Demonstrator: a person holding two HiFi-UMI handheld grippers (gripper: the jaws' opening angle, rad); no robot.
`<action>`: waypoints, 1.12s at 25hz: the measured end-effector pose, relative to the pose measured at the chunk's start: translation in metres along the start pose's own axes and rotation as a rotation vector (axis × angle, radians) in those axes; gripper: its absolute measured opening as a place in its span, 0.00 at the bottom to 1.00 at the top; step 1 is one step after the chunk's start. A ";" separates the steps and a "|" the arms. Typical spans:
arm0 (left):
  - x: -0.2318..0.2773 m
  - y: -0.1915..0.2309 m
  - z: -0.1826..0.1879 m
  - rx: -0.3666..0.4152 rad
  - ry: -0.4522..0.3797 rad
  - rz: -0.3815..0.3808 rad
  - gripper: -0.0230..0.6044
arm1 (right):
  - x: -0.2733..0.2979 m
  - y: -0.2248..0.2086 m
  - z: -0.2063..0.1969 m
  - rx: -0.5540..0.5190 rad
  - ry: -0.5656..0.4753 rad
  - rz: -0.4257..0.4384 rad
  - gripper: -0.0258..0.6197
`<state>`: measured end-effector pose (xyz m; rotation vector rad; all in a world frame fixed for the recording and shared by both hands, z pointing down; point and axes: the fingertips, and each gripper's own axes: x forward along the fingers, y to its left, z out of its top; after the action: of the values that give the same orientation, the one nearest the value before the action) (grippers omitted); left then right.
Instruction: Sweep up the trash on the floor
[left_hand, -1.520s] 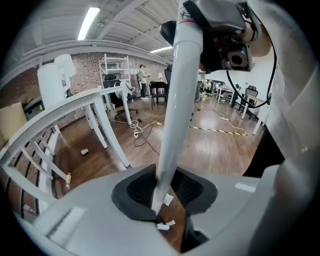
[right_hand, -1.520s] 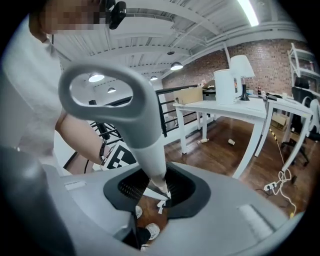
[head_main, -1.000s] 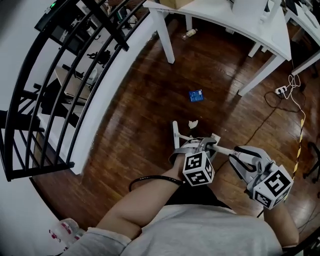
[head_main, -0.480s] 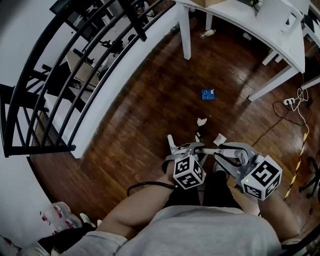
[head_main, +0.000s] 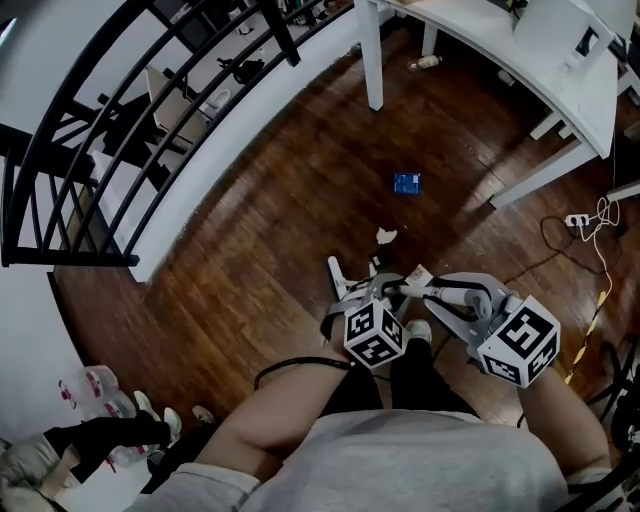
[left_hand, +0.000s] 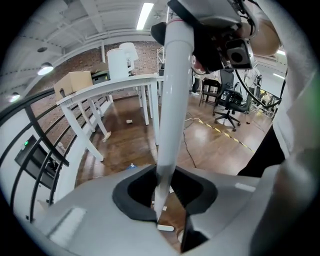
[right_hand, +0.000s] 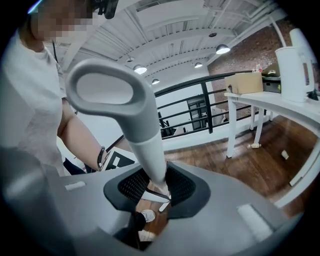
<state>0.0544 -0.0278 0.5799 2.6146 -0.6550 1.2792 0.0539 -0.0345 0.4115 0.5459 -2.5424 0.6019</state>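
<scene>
We judge sweeping underway: left claw (head_main: 375, 290) and right claw (head_main: 428, 292) both clench the broom handle (left_hand: 170, 100); next, reach the paper scrap (head_main: 385, 236).

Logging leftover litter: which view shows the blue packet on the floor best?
The head view: the blue packet lies unobstructed on the wooden floor. The left gripper view catches only a tiny, partly hidden blue speck of it. The right gripper view doesn't show it.

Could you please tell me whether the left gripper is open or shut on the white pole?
Shut: the left gripper's jaws close against the white pole running between them.
</scene>
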 end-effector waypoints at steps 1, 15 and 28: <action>0.007 -0.003 0.006 -0.005 -0.002 0.005 0.17 | -0.007 -0.007 -0.005 0.001 0.007 0.000 0.20; 0.093 -0.061 0.135 0.050 -0.123 -0.057 0.17 | -0.134 -0.091 -0.039 0.032 -0.023 -0.122 0.20; 0.129 -0.104 0.212 0.184 -0.139 -0.188 0.17 | -0.215 -0.130 -0.049 0.113 -0.090 -0.253 0.20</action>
<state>0.3216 -0.0450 0.5535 2.8525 -0.3123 1.1612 0.3067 -0.0597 0.3792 0.9371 -2.4773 0.6426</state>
